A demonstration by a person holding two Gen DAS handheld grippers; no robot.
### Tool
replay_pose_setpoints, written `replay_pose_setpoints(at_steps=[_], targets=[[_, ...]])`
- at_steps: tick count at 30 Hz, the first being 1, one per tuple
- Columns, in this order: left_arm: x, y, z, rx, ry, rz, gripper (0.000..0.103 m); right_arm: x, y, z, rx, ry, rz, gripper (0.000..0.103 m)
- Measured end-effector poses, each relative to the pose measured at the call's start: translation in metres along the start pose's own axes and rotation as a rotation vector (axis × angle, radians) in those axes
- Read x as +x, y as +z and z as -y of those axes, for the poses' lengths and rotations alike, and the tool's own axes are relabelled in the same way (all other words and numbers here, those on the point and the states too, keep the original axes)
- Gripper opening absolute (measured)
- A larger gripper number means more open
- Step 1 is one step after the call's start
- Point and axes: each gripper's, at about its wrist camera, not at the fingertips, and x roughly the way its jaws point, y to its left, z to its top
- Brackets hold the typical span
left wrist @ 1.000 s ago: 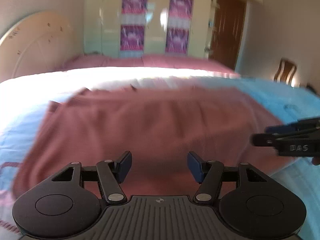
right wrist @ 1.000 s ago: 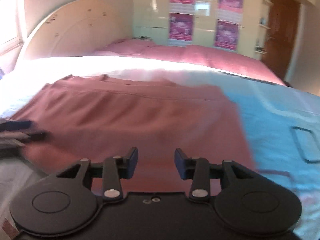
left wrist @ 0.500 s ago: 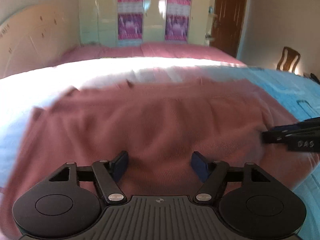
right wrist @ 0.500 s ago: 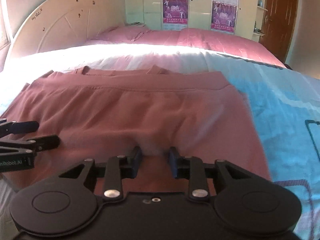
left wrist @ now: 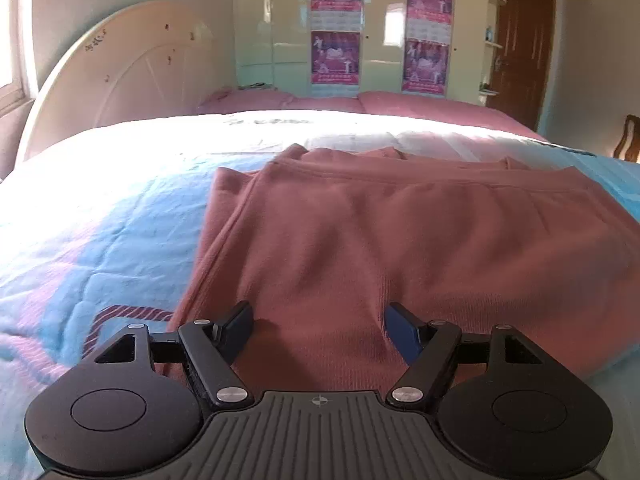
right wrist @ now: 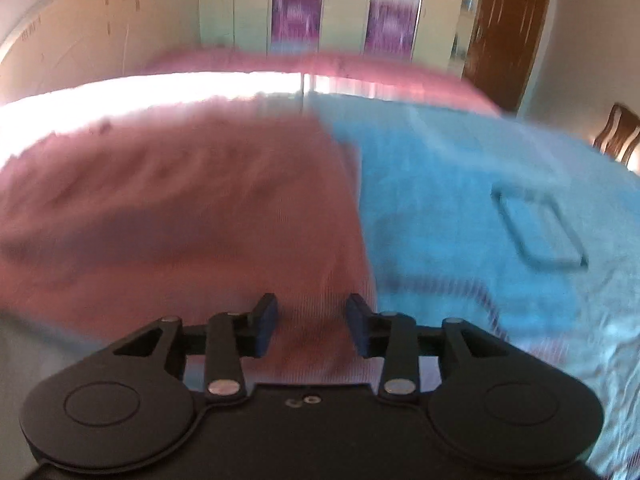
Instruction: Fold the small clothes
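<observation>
The bed (left wrist: 100, 216) with its blue quilt takes up most of both views, and the dusty-pink garment (left wrist: 400, 248) lies spread on it, already doubled over at least once judging by the stacked edges on its left side and at the far end. So the fold looks partly done, with probably another fold and some smoothing left.

The left tongs (left wrist: 318, 326) stand apart over the near hem, having just opened wider, cloth between them but not pinched. The right tongs (right wrist: 312, 326) are also apart and just reopened, over the garment's near right corner; that view is blurry.

No readable writing anywhere; the purple wardrobe posters (left wrist: 336, 24) are too small to read.
</observation>
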Motion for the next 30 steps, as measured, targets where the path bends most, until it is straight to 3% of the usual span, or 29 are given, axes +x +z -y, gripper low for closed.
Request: replay_pose_setpoints(at_steps=[4, 6, 12, 17, 19, 22, 25, 30], targets=[[-0.007, -0.003, 0.007, 0.020, 0.025, -0.017, 0.072, -0.018, -0.003, -0.004, -0.006, 0.022, 0.065, 0.033], [-0.009, -0.007, 0.006, 0.016, 0.028, -0.018, 0.072, -0.005, -0.007, -0.006, -0.035, 0.011, -0.015, 0.033], [-0.020, -0.013, 0.011, 0.064, 0.055, -0.036, 0.072, -0.025, -0.006, -0.005, -0.018, 0.040, 0.038, 0.035], [-0.051, -0.023, -0.003, -0.010, 0.076, -0.032, 0.072, -0.045, -0.011, -0.010, -0.032, 0.078, 0.075, 0.035], [-0.069, -0.032, -0.013, -0.091, 0.074, -0.005, 0.072, -0.054, -0.011, -0.012, -0.025, 0.104, 0.092, 0.034], [-0.079, -0.047, -0.035, -0.299, -0.034, -0.015, 0.072, -0.061, -0.010, -0.018, -0.008, 0.153, 0.114, 0.031], [-0.069, -0.060, -0.060, -0.557, -0.121, -0.019, 0.063, -0.064, -0.005, -0.030, 0.011, 0.201, 0.134, 0.023], [-0.035, -0.067, -0.086, -0.832, -0.200, 0.056, 0.056, -0.055, 0.018, -0.047, 0.042, 0.258, 0.148, 0.006]])
